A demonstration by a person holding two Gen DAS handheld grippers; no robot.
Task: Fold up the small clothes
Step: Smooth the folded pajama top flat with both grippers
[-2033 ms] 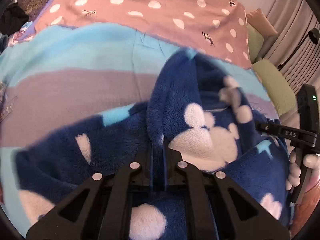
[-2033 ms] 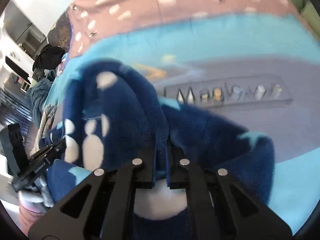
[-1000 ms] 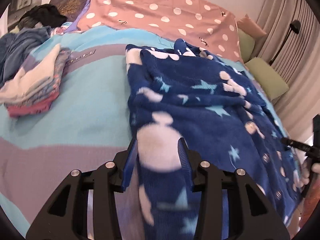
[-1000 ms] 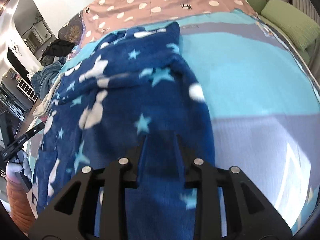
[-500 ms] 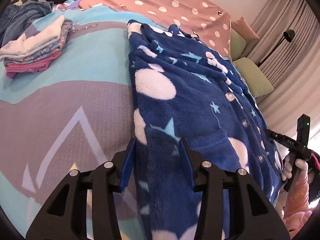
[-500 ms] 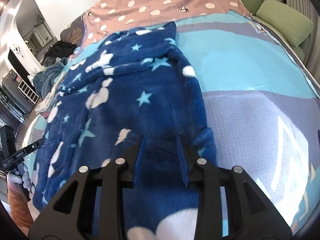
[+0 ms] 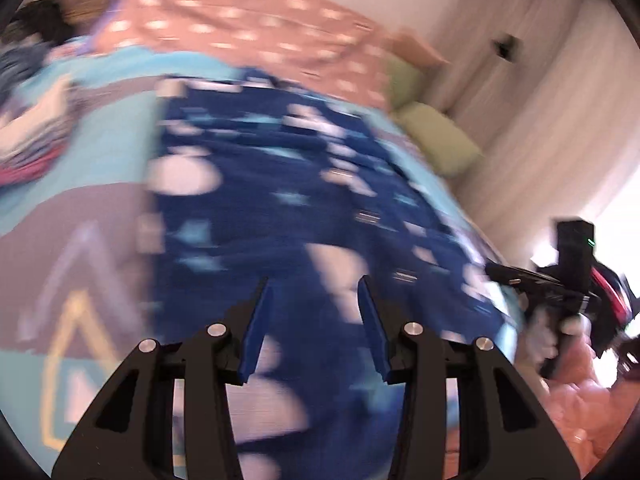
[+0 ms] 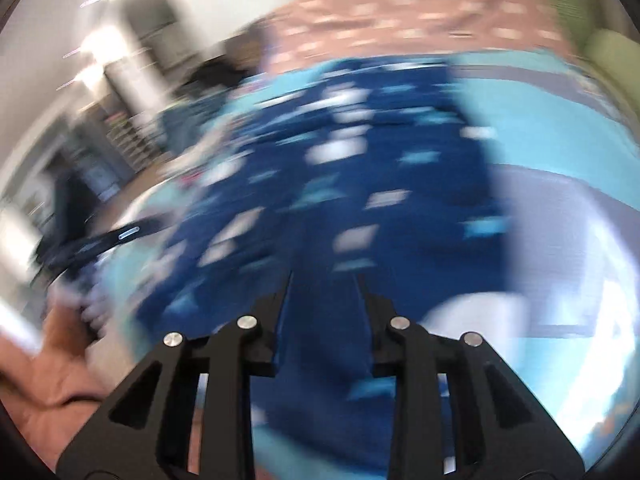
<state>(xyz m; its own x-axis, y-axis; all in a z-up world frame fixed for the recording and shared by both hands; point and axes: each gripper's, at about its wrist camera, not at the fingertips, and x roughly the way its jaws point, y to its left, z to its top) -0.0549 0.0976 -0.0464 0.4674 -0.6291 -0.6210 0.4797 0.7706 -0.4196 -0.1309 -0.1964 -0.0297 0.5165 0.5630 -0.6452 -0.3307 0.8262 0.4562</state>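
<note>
A dark blue fleece garment [image 7: 256,184] with white blobs and pale stars lies spread lengthwise on the bed, blurred by motion in both views. My left gripper [image 7: 313,280] hovers over its near end with the jaws apart, and no fabric is pinched between the blue pads. In the right wrist view the same garment [image 8: 360,168] fills the middle. My right gripper [image 8: 324,276] is above its near hem, also open. A hand holds the right gripper [image 7: 560,280] at the left view's right edge. The left gripper [image 8: 100,240] is a dark smear at the right view's left.
The bed cover [image 7: 100,152] is turquoise and grey. A pink dotted blanket [image 7: 240,20] lies across the far end. Green cushions [image 7: 440,144] sit at the far right by a curtain [image 7: 520,120]. A stack of folded clothes [image 7: 28,140] rests at the left.
Two seconds ago both grippers were shut on bunched fleece. They then let go, the garment lay flat, and both have since drawn back toward the near edge of the bed, turning.
</note>
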